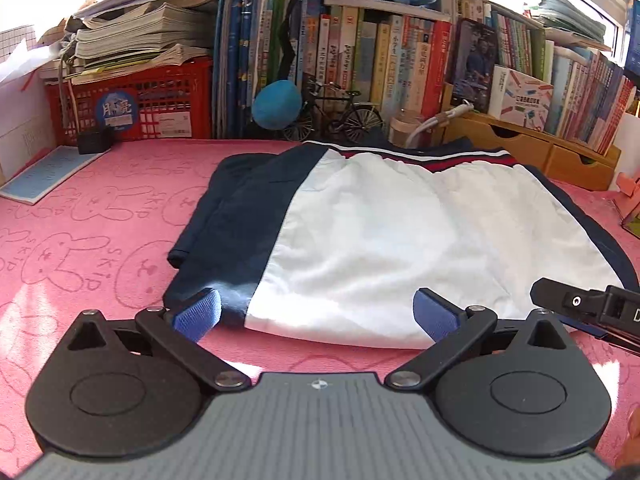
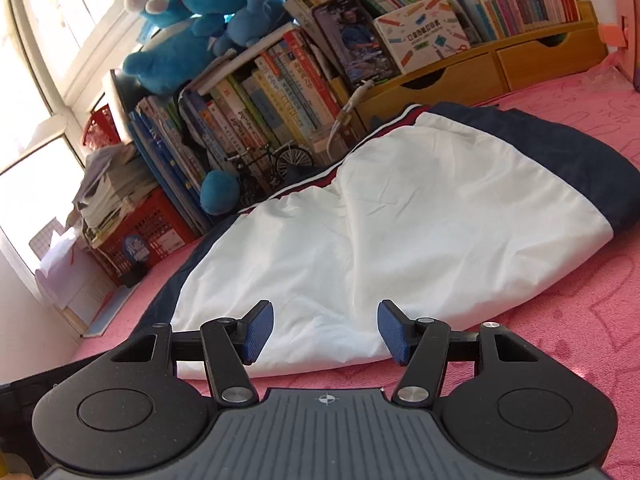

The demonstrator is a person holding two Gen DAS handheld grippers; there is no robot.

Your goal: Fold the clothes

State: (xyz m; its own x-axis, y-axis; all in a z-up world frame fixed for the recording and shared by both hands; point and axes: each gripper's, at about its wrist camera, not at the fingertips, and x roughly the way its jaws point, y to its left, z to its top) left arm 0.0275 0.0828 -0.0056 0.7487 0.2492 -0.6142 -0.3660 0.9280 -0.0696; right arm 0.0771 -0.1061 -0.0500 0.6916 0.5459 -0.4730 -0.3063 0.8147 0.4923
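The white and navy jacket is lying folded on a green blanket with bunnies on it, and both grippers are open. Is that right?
Not quite. The blanket is pink, not green, as the left wrist view shows. The rest holds: the white and navy jacket lies folded on it, and the left gripper and right gripper are both open.

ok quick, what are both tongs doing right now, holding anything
left tongs: open, holding nothing, at the near edge of the folded jacket
right tongs: open, nothing gripped, the jacket's white panel lying loose between the pads
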